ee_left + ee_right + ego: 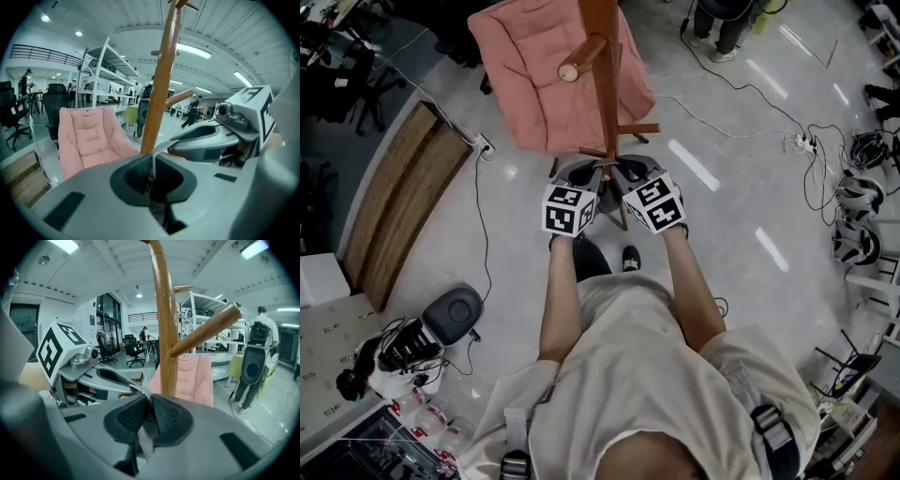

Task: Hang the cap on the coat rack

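1. Left gripper view: my left tool (151,176) is pressed together on a thin edge of the grey cloth cap (161,147). The rest of the cap is out of sight. The brown wooden coat rack pole (161,79) rises just beyond the tips, with the pink padded chair (89,136) and white metal shelving (105,70) behind it.
2. Right gripper view: my right tool (149,411) pinches the same strip, which runs across towards the left tool. The pole stands straight ahead, and its angled wooden peg (206,329) slants up to the right. A standing person (255,357) is well beyond.
3. Head view: both tools sit side by side, close up to the pole. I cannot pick out the cap between them. Black cables (750,94) trail over the pale glossy floor (722,206).
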Available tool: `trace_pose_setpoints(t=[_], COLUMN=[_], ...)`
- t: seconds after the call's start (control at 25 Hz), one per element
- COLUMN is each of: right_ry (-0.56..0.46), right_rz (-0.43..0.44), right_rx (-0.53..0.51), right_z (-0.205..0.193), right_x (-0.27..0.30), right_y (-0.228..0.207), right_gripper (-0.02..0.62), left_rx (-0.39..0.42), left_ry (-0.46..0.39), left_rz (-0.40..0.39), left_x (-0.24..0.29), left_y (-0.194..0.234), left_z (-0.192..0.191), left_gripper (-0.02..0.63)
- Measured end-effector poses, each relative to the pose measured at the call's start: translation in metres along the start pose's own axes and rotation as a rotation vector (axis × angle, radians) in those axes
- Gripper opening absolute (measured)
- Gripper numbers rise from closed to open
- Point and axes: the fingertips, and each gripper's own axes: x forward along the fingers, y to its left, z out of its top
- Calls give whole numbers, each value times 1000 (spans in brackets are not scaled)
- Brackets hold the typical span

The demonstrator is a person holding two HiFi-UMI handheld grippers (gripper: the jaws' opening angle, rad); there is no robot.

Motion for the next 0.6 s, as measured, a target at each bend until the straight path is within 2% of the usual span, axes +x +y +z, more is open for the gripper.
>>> trace_pose_setpoints(t=[0.24,0.6], right_ry=[11,36], right_rz=[-12,-21], right_rx=[-6,-7], right_z=[1,-7], right_x=[6,14], right_y=[-8,-16], right_gripper=[26,28], left_rx=[14,-10], left_ry=[12,18], left_rz=[0,-23], left_x=[8,19], left_y=[5,10], left_z=[4,0], left_gripper=[15,17])
